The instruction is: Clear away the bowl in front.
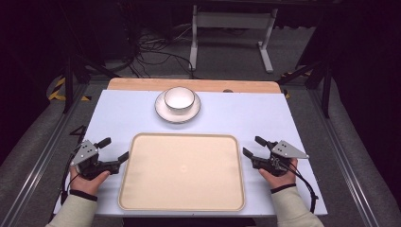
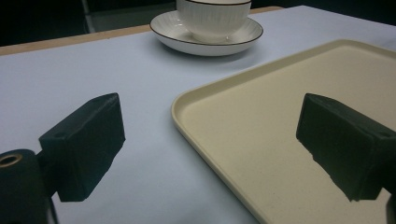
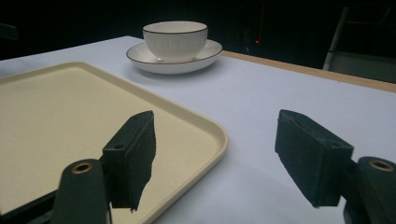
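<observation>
A beige tray (image 1: 182, 171) lies at the near middle of the light blue table. Behind it a white bowl (image 1: 179, 100) with a dark rim sits on a white saucer (image 1: 163, 112). My left gripper (image 1: 114, 149) rests open at the tray's left edge, nothing between its jaws. At the tray's right edge my right gripper (image 1: 254, 146) is open too, and holds nothing. The left gripper view has the tray's corner (image 2: 243, 135) between the jaws, with the bowl (image 2: 212, 16) far off. The right gripper view has the tray's corner (image 3: 205, 135), the bowl (image 3: 175, 39) and its saucer (image 3: 140, 58).
A wooden strip (image 1: 142, 84) runs along the table's far edge. Beyond it, on the floor, stand a white frame (image 1: 232, 28) and loose cables (image 1: 156, 52). Metal rails (image 1: 33, 161) flank the table on both sides.
</observation>
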`<state>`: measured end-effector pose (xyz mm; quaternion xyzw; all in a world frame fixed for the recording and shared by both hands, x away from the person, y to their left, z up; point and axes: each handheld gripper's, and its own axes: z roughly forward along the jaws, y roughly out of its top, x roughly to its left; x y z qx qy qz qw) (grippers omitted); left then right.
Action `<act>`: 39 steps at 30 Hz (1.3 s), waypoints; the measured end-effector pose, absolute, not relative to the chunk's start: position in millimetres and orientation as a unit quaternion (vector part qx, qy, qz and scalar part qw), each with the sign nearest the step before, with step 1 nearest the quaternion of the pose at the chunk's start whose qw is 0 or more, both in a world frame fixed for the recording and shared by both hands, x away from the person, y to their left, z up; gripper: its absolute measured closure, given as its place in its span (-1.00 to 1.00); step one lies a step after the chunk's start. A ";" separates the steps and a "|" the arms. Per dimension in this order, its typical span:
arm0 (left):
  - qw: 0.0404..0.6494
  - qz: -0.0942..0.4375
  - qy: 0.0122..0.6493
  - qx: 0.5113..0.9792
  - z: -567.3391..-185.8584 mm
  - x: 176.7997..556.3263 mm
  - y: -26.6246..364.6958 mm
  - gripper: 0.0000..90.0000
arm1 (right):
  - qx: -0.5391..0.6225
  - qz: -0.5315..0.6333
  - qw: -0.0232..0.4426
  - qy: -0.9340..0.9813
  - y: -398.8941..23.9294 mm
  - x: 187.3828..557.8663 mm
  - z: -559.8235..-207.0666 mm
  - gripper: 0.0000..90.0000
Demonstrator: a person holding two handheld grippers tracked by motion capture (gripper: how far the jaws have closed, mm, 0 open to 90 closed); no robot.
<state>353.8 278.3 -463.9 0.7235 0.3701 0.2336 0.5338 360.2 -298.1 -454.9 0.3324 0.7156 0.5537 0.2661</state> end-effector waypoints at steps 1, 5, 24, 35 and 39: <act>0.534 0.234 0.370 0.724 -463.9 353.8 278.3 -0.81 | 0.332 0.554 0.266 0.716 -298.1 360.2 -454.9 -0.33; 0.539 0.234 0.371 0.719 -462.3 353.9 277.9 -0.80 | 0.331 0.554 0.267 0.716 -297.7 360.7 -455.7 -0.33; 0.557 0.224 0.376 0.706 -449.9 356.7 277.1 -0.79 | 0.343 0.555 0.261 0.711 -299.1 361.9 -455.9 -0.33; 0.569 0.219 0.364 0.704 -431.3 362.8 276.3 -0.78 | 0.347 0.556 0.258 0.710 -299.8 362.7 -456.0 -0.35; 0.573 0.218 0.362 0.703 -424.3 366.8 276.0 -0.78 | 0.347 0.556 0.257 0.710 -299.7 362.7 -456.0 -0.36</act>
